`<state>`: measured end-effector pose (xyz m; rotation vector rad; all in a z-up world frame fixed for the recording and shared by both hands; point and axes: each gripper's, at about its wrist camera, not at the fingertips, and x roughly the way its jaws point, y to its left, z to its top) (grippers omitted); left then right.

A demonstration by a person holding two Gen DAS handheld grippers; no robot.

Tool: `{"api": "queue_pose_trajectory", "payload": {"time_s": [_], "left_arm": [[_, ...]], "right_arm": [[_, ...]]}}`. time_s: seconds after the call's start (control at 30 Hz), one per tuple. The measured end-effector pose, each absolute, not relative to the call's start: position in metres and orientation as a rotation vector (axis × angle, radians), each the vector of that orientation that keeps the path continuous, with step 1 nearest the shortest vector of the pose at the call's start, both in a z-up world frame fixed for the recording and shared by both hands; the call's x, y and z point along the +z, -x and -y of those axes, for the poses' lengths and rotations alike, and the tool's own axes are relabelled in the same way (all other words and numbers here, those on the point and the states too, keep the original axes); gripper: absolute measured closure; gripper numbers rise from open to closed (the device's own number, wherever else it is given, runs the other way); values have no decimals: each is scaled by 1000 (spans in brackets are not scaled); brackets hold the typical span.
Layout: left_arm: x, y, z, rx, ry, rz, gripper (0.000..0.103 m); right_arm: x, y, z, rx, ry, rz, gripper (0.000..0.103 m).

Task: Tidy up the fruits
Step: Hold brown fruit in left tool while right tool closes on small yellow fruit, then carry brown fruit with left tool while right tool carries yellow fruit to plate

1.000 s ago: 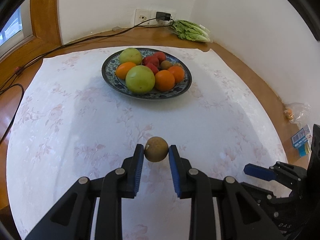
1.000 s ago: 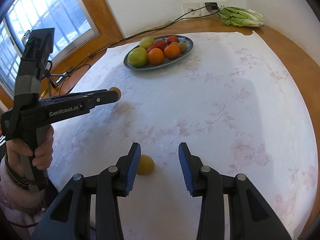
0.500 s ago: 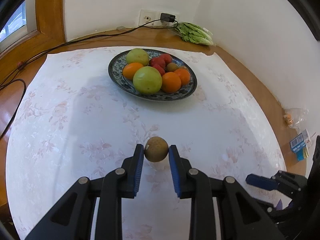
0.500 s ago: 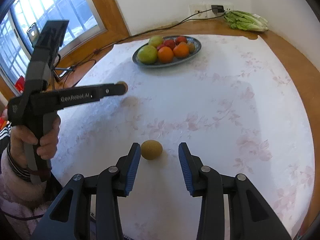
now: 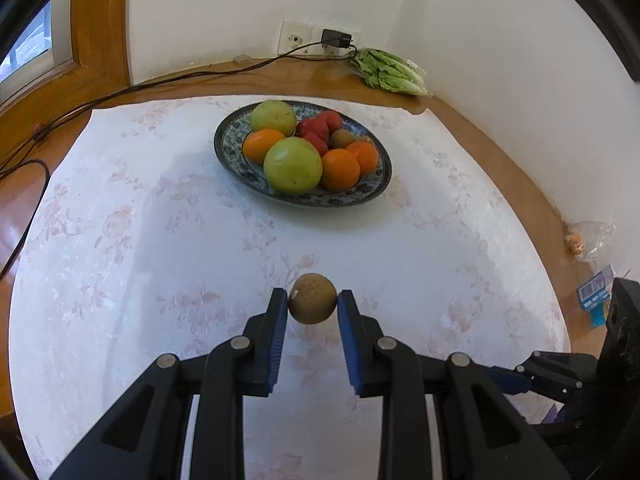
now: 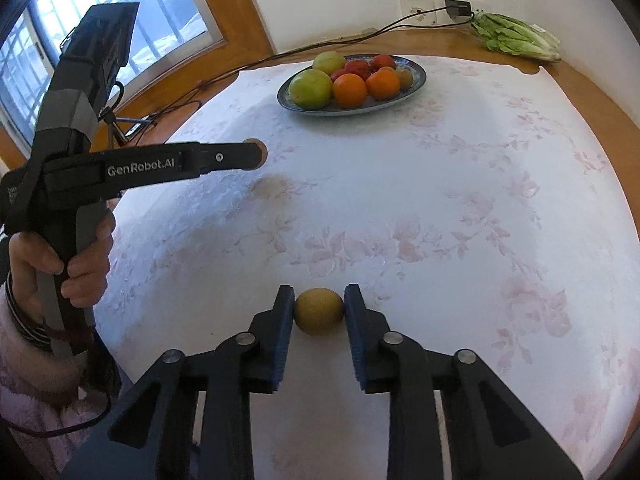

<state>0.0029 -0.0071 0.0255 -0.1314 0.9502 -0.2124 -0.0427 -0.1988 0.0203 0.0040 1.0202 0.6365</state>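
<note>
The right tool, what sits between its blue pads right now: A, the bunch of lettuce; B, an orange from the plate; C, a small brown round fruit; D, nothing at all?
C: the right tool has both pads pressed on a small brown round fruit just above the white tablecloth.

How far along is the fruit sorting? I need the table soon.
Done: the patterned plate already holds green fruits, oranges, red fruits and a kiwi. In hand: the left gripper holds a brown kiwi above the cloth, and the right gripper is shut on a yellowish kiwi. Left: carrying both to the plate.
</note>
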Motion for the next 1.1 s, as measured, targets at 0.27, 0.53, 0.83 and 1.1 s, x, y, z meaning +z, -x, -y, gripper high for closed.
{"api": "queue_pose_trajectory", "payload": {"time_s": [0.27, 0.53, 0.83, 1.1], "left_arm": [[38, -12, 5, -201, 126, -931, 76], [55, -25, -1, -172, 94, -898, 76], [67, -34, -5, -158, 83, -876, 76], [80, -47, -3, -149, 60, -852, 76]], "right_arm": [[28, 30, 199, 677, -8, -1023, 76], [52, 9, 206, 650, -24, -969, 76], [75, -15, 206, 628, -28, -927, 76], [91, -39, 206, 621, -68, -905, 76]]}}
